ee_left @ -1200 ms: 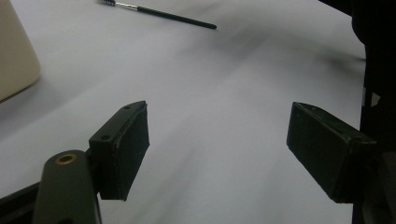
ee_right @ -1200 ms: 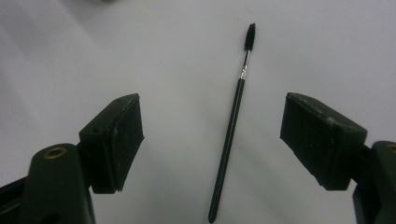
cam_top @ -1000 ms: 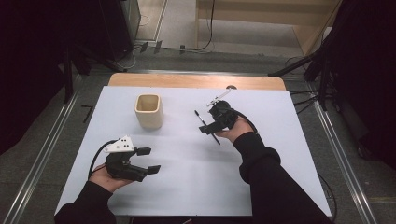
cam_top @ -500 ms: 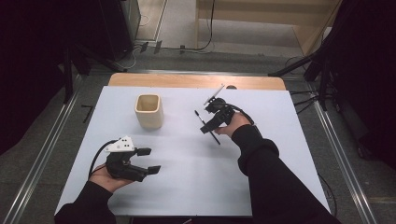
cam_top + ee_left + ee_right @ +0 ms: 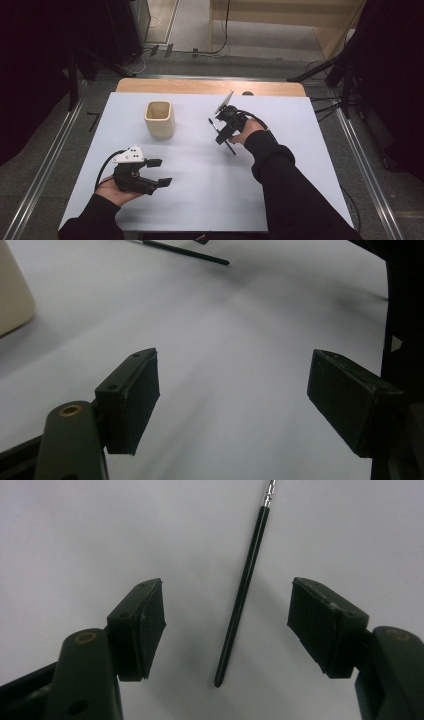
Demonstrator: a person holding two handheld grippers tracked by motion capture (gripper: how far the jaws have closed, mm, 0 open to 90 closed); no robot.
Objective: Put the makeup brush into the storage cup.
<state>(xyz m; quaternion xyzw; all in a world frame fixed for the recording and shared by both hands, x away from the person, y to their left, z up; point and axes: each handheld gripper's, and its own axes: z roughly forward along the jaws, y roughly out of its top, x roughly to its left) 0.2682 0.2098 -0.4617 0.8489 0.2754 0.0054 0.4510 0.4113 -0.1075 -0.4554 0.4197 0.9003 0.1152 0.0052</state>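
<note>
A thin black stick (image 5: 245, 587) with a silver metal section at its far end lies flat on the white table (image 5: 200, 200); its tip also shows beside the hand (image 5: 231, 149) and far off (image 5: 185, 251). My right gripper (image 5: 222, 132) hangs over it pointing down. The stick lies between the jaws (image 5: 227, 630), with clear gaps on both sides, and the pads do not touch it. These jaws have just been closing. My left gripper (image 5: 160, 172) rests low at the front left, open with only bare table between its jaws (image 5: 232, 405).
A beige cup (image 5: 159, 120) stands upright at the back left of the table, and its side shows at the left edge of the left gripper view (image 5: 12, 295). A wooden strip (image 5: 210, 87) runs along the far edge. Metal rails flank the table.
My right hand has shifted slightly left and lower over the stick. The left hand and the cup have stayed where they were.
</note>
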